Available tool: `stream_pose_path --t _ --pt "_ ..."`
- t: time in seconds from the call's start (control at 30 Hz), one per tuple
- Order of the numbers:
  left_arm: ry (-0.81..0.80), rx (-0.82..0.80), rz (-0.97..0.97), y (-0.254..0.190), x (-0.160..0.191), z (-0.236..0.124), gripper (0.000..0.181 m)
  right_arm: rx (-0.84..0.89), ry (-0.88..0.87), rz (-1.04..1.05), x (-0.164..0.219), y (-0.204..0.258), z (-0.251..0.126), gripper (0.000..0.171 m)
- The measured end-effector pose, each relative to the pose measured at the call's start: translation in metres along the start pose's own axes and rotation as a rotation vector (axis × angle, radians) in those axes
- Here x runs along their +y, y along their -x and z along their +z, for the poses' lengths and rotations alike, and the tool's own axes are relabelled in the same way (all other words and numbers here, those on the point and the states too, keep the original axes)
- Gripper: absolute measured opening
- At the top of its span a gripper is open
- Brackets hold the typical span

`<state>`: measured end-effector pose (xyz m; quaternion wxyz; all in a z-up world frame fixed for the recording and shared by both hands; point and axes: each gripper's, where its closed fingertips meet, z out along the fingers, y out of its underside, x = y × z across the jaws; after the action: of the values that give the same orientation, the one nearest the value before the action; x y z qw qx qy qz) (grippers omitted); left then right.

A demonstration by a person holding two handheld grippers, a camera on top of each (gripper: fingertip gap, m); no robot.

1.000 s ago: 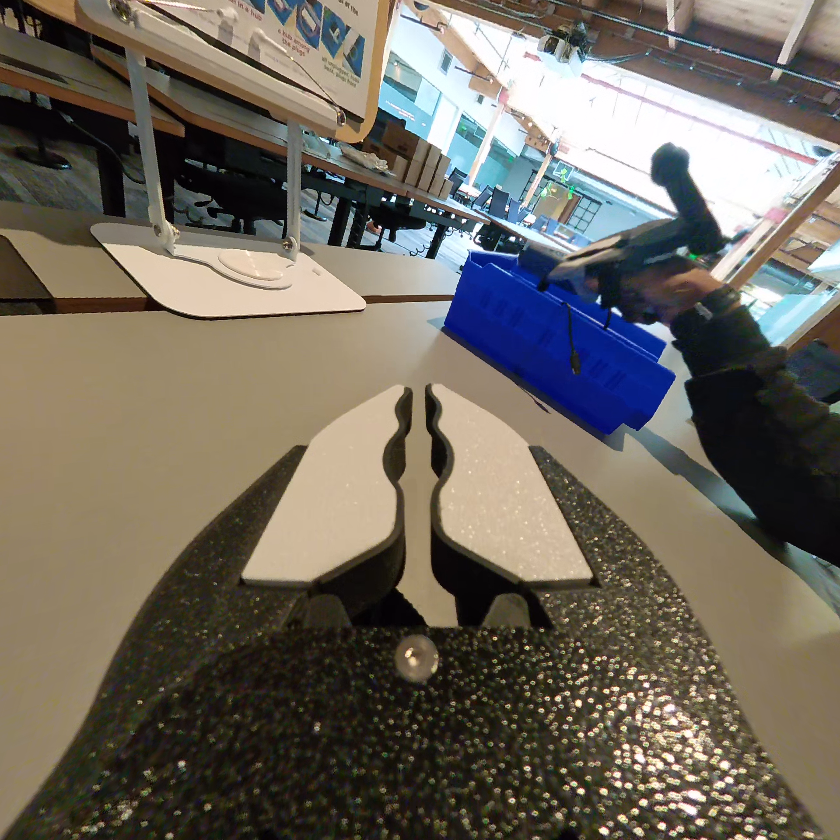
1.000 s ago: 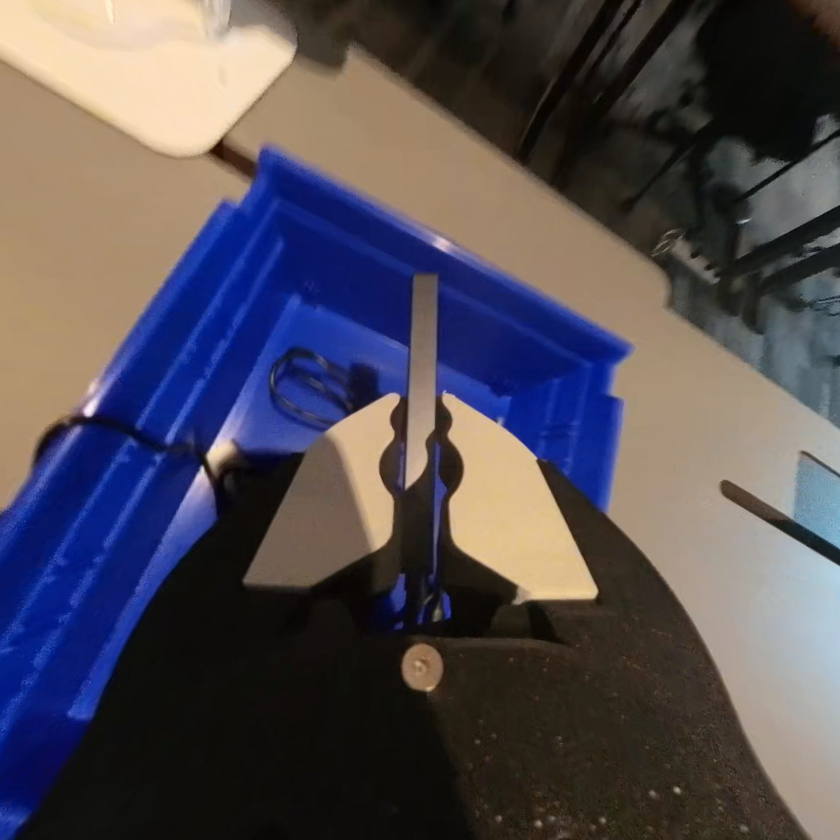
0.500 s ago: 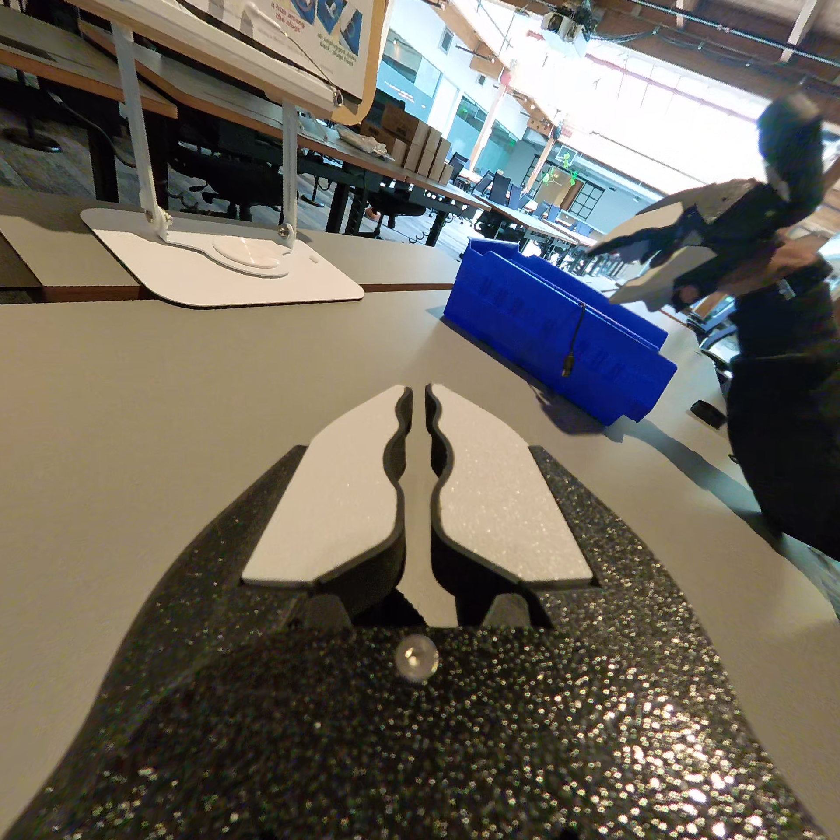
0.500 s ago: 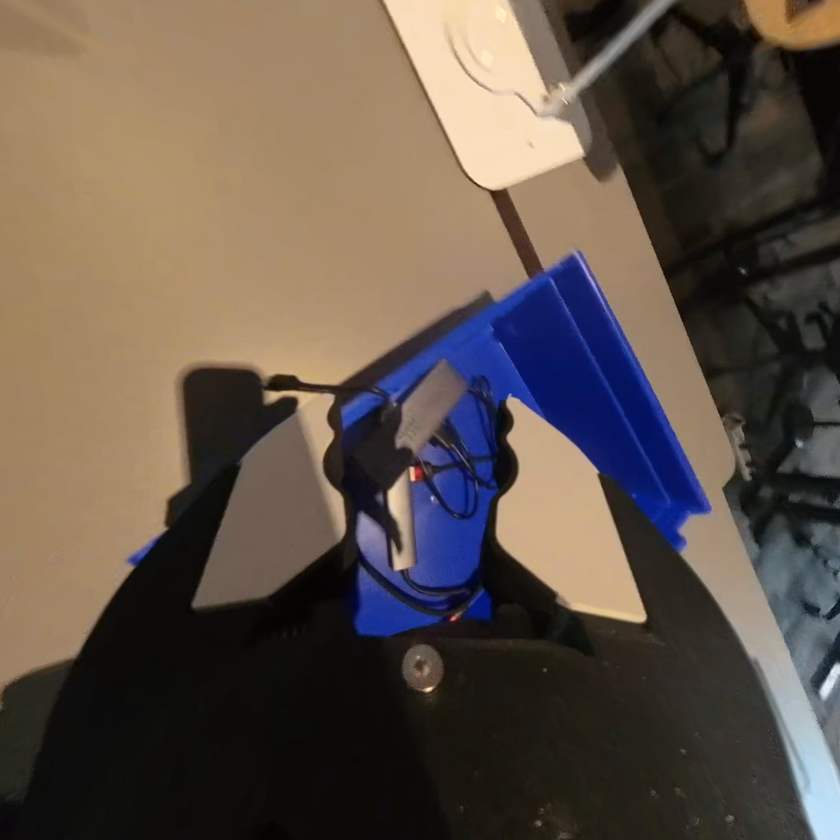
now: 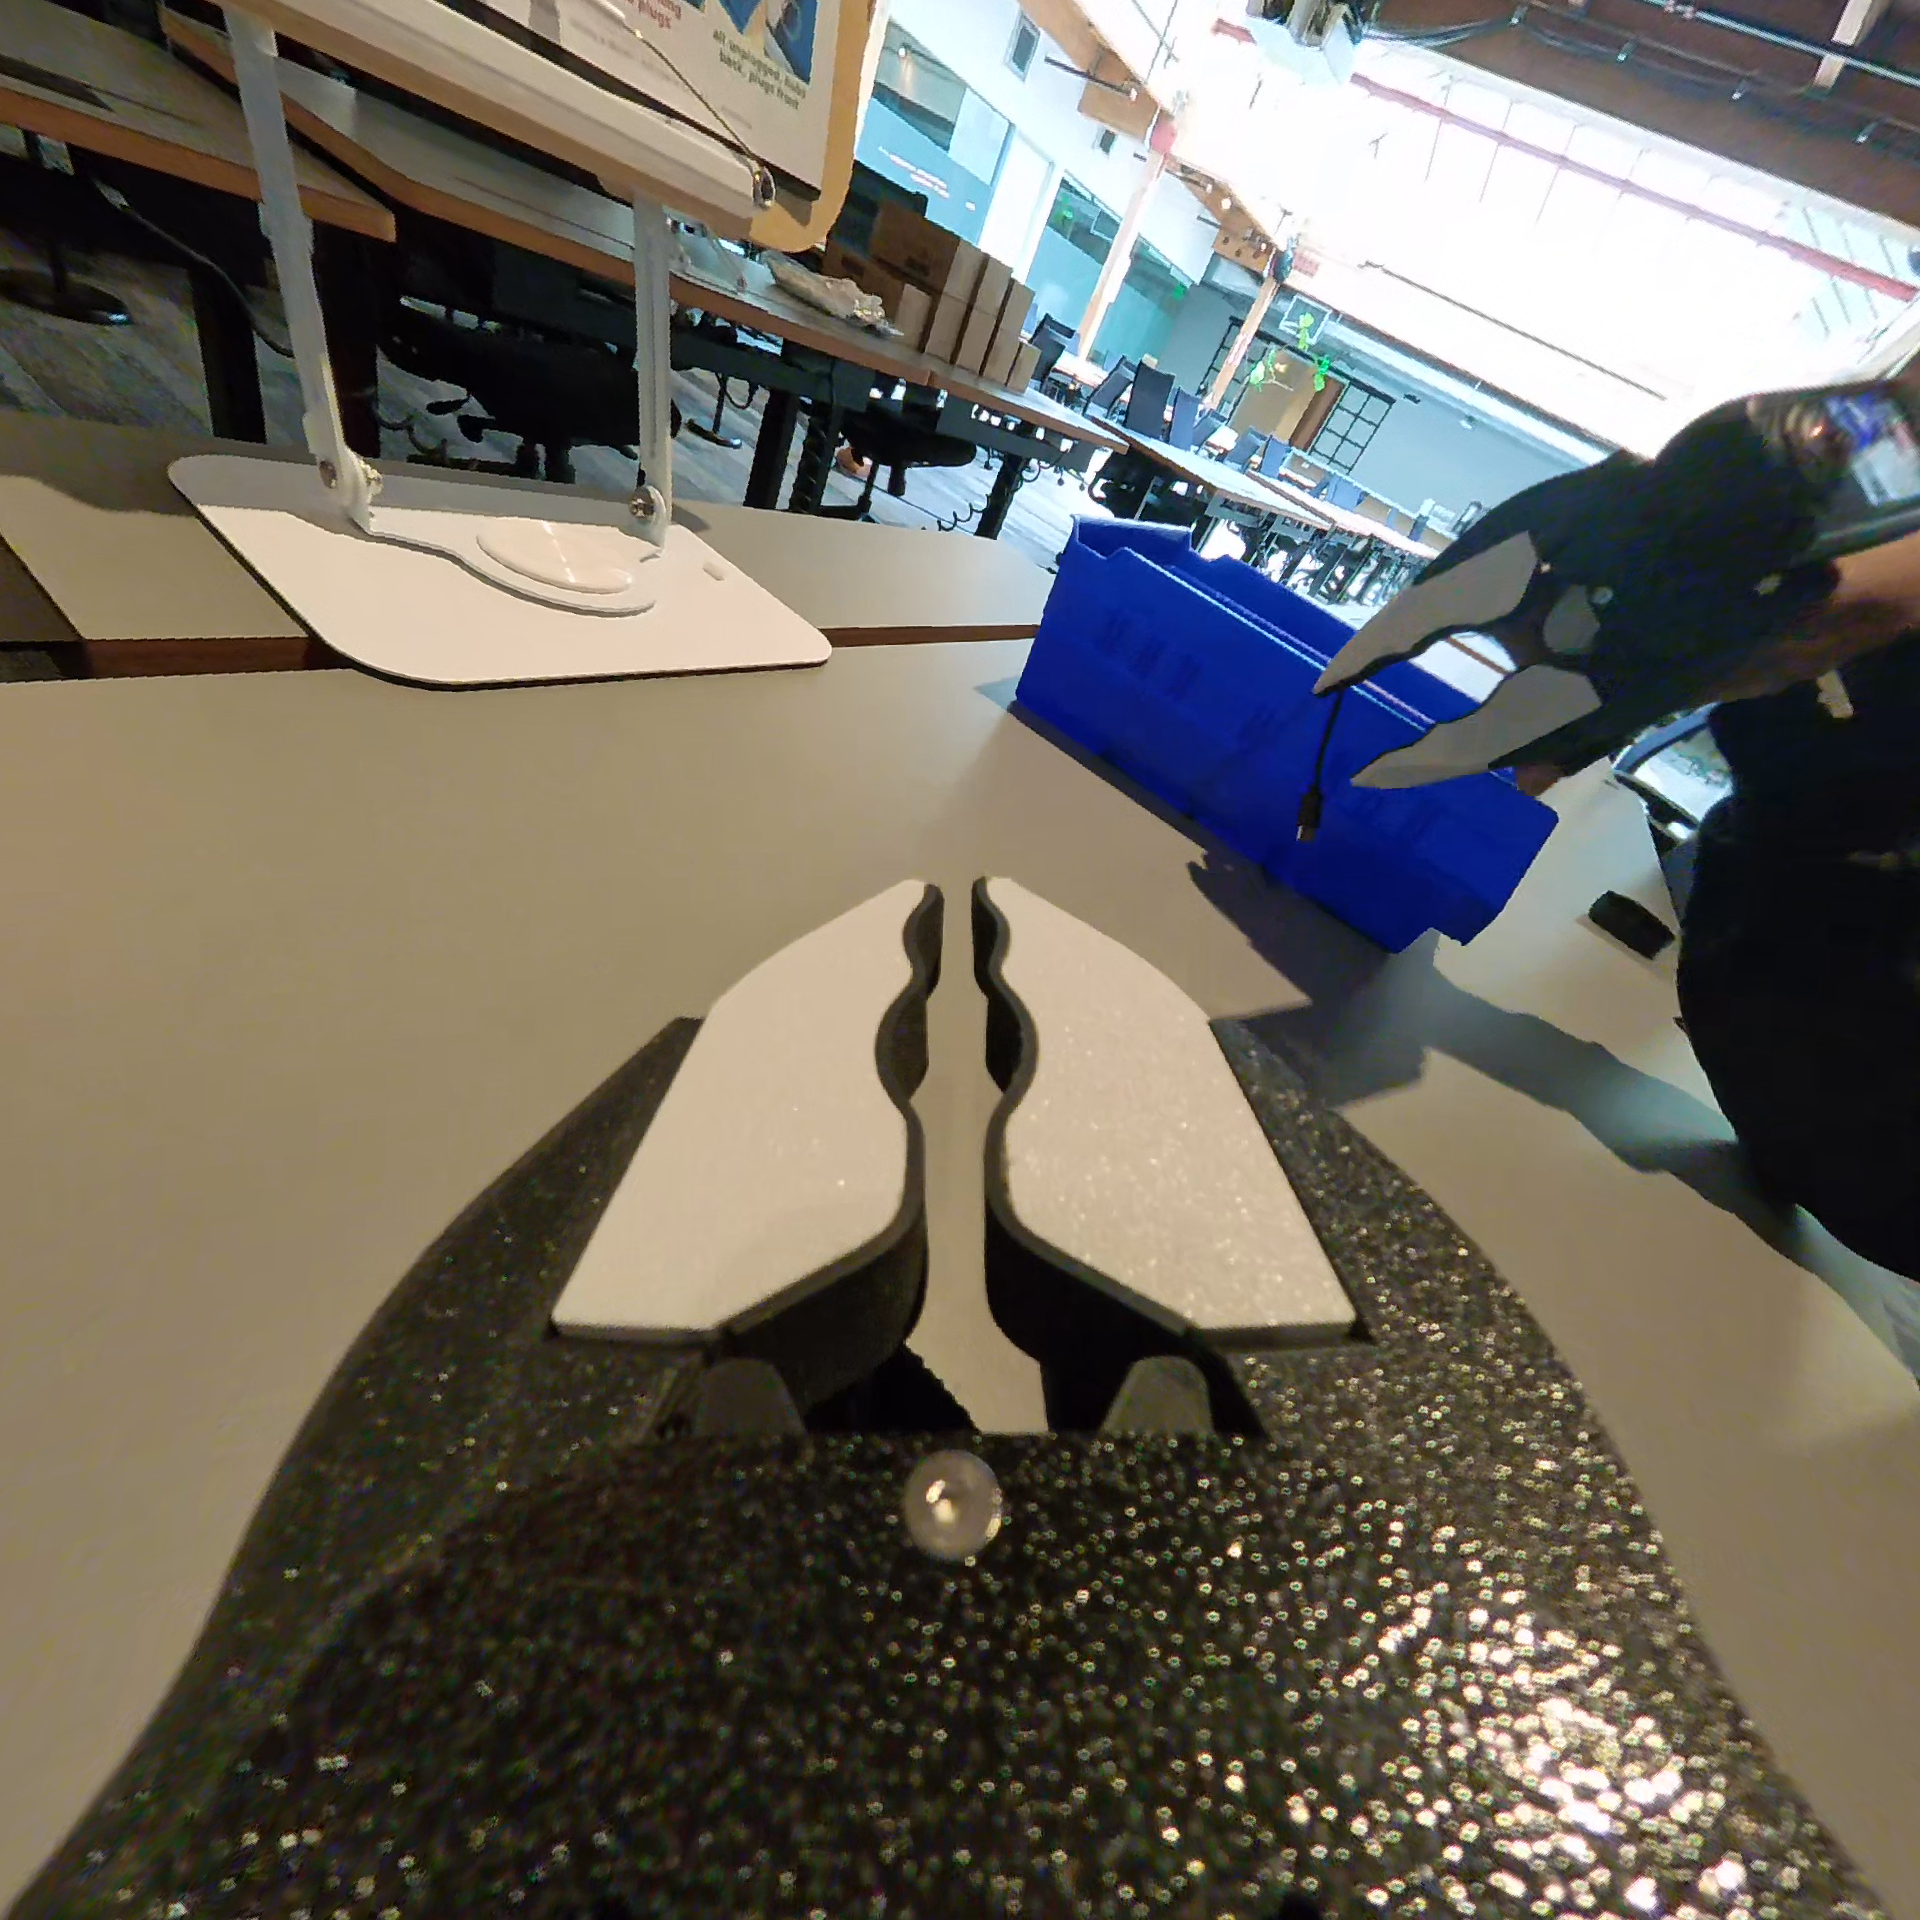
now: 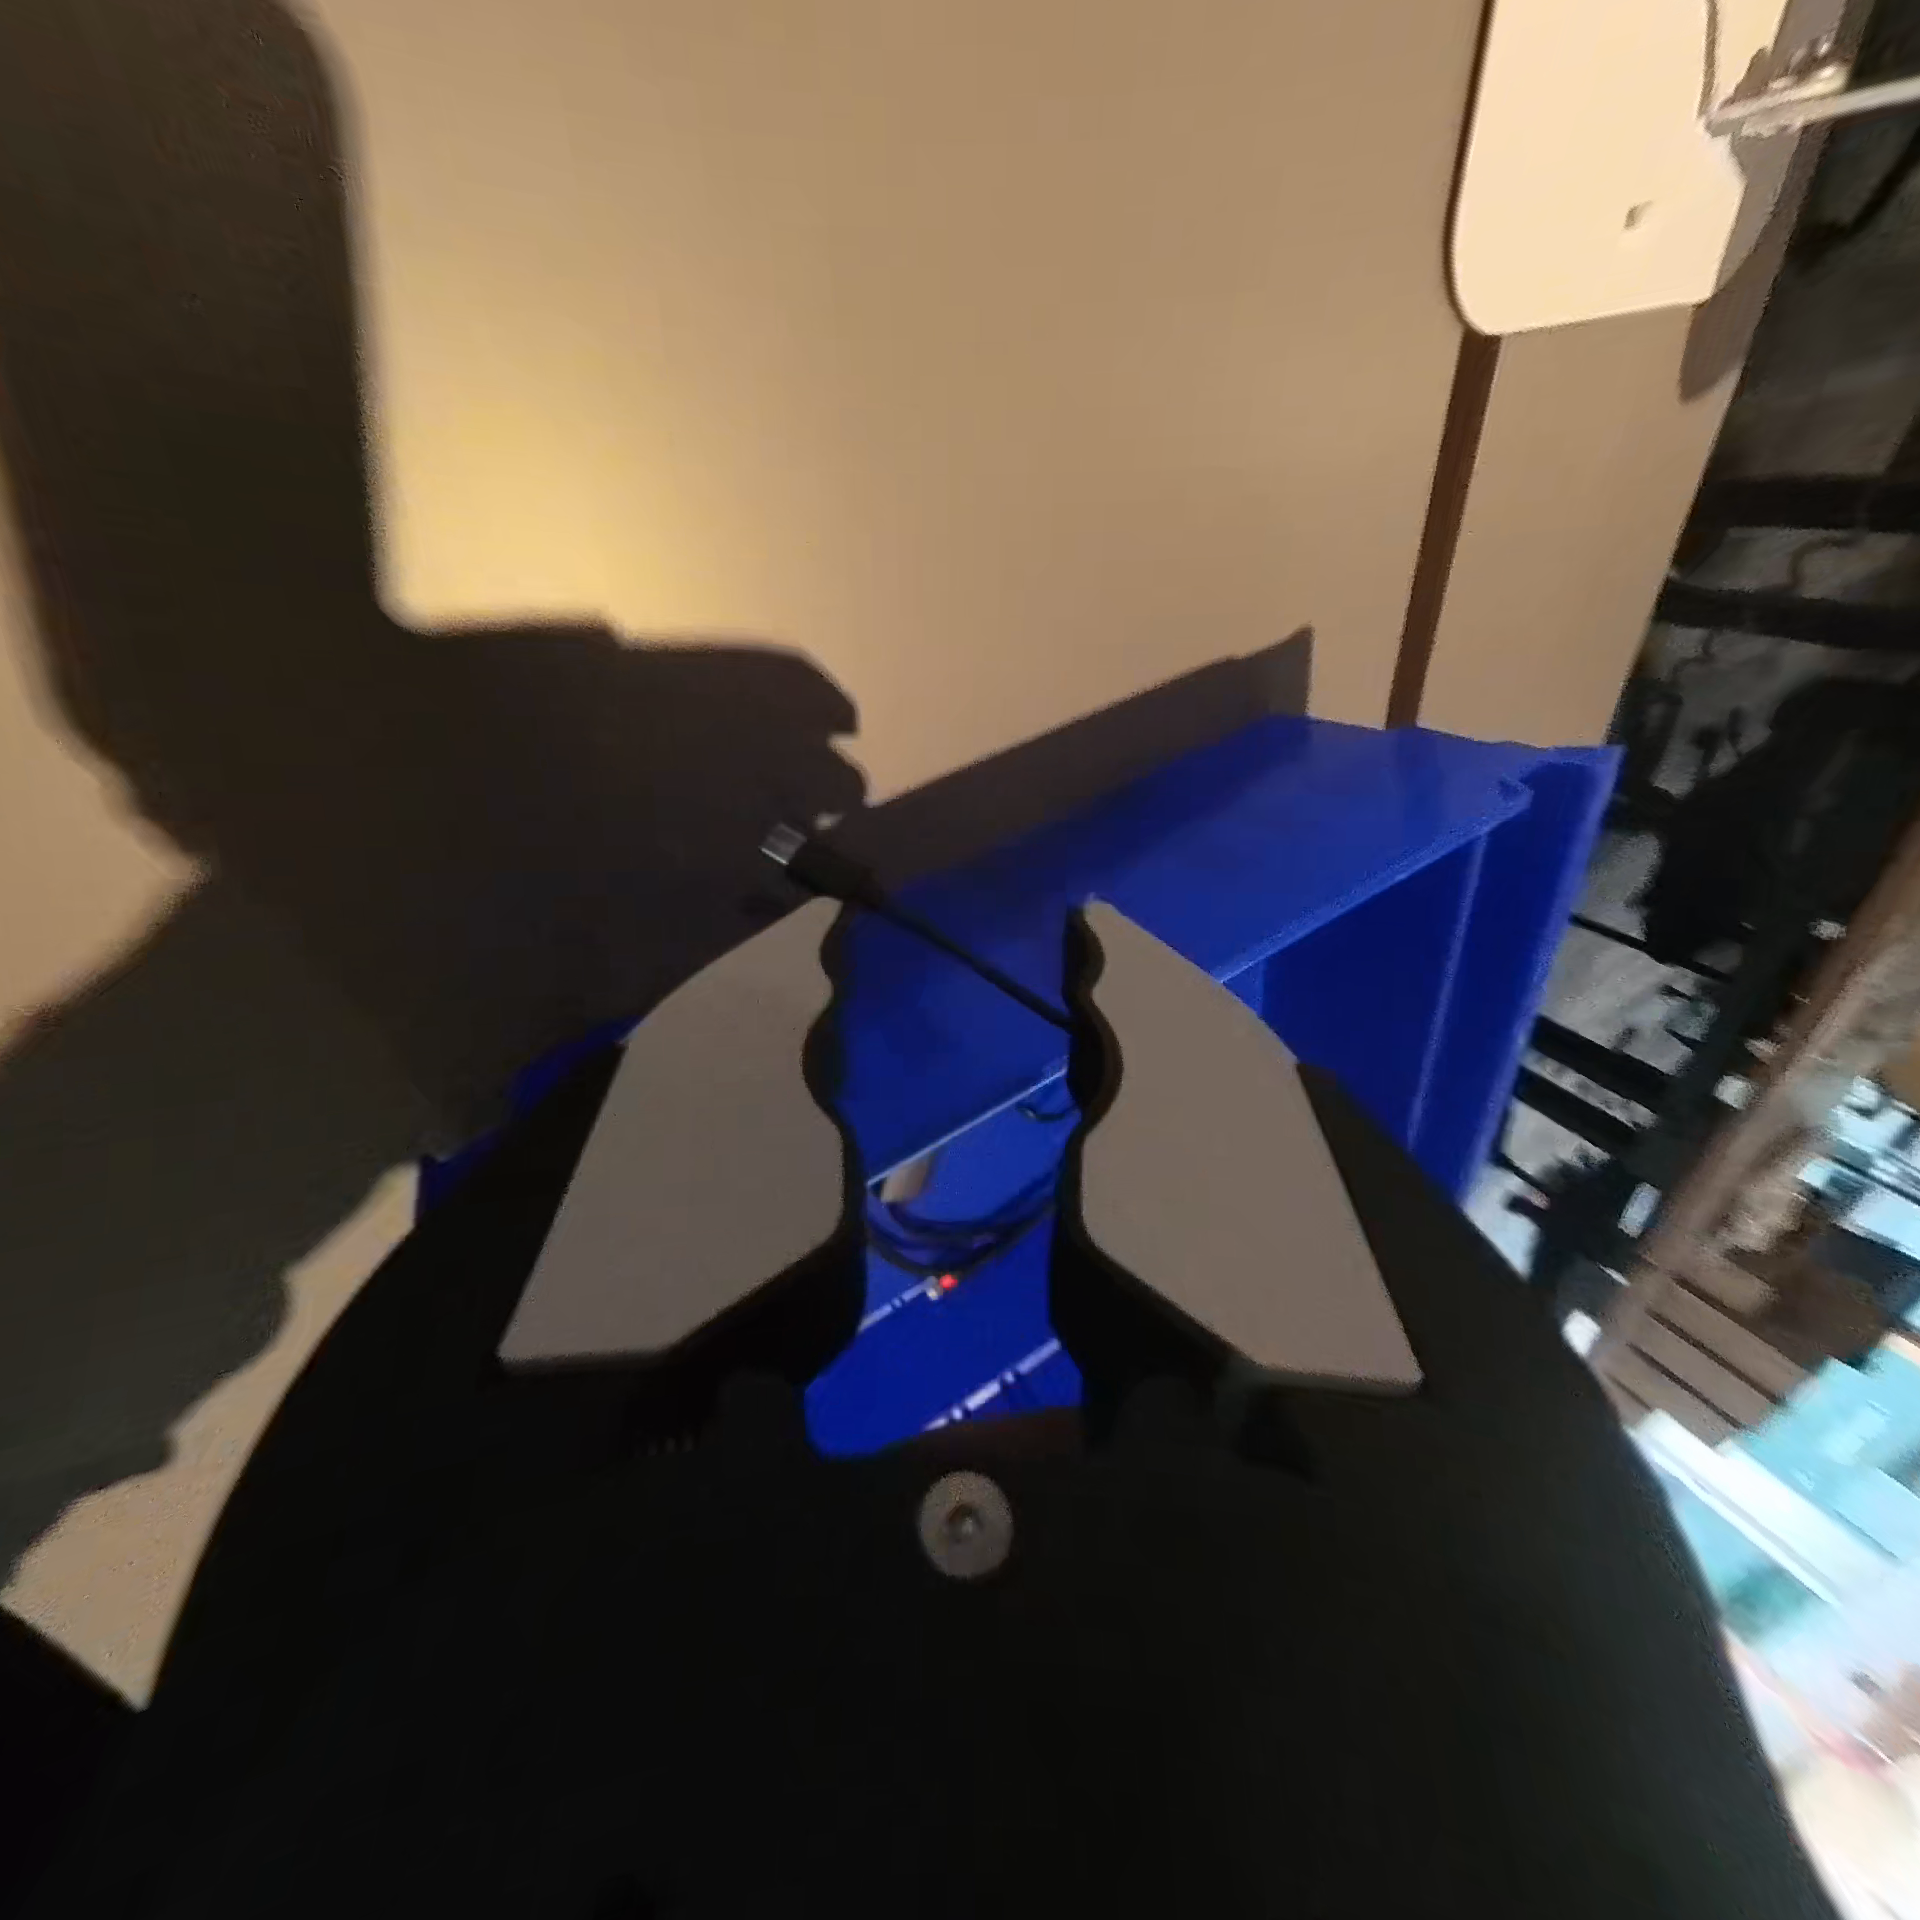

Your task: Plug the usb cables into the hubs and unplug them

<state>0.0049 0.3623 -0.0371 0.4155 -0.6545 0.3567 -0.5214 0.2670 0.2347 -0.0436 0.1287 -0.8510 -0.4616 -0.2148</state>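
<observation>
Since the earlier frames the right gripper [image 5: 1382,717] has been lifted clear of the blue bin [image 5: 1195,675] and the grey hub once pinched between its fingers is no longer held; in the left wrist view it is now seen at the right edge of the frame, above the bin's near end, with its fingers spread wide. The left gripper [image 5: 956,904] is seen unchanged at the centre of its own view, low over the grey surface [image 5: 416,883], its fingers nearly pressed together with only a thin slit between them and nothing gripped.

A thin black usb cable [image 5: 1320,769] is draped over the bin's near wall, its plug hanging down the outside, right of centre in the left wrist view. In the right wrist view the same cable [image 6: 914,935] is seen running across the gap between the spread fingers, its plug pointing to the upper left; whether it touches a finger cannot be told. Lower in that gap, inside the bin [image 6: 1351,831], coiled dark cables and part of a grey hub [image 6: 914,1179] are visible, blurred.

A white stand base [image 5: 499,613] rests on the surface at the upper left of the left wrist view, well apart from the bin.
</observation>
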Motion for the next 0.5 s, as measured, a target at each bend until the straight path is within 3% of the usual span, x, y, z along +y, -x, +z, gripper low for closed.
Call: stream_pose_path --t 0.1,0.2,0.3,0.4,0.5 --pt "0.014 -0.002 0.005 -0.001 0.002 0.001 0.005 0.065 0.079 -0.042 0.001 -0.002 -0.002 0.048" --pt "0.025 -0.005 0.011 -0.002 0.003 0.001 0.005 0.192 0.039 0.047 -0.007 -0.020 -0.024 0.057" --pt "0.030 -0.008 0.015 -0.002 0.004 0.002 0.005 0.275 -0.207 0.290 -0.054 -0.030 -0.046 0.057" --pt "0.024 -0.010 0.008 -0.001 0.003 0.001 0.005 0.206 -0.564 0.561 -0.114 -0.007 -0.051 0.058" --pt "0.021 -0.012 0.003 0.000 0.003 0.001 0.005 0.238 -0.640 0.823 -0.106 0.022 -0.028 0.057"
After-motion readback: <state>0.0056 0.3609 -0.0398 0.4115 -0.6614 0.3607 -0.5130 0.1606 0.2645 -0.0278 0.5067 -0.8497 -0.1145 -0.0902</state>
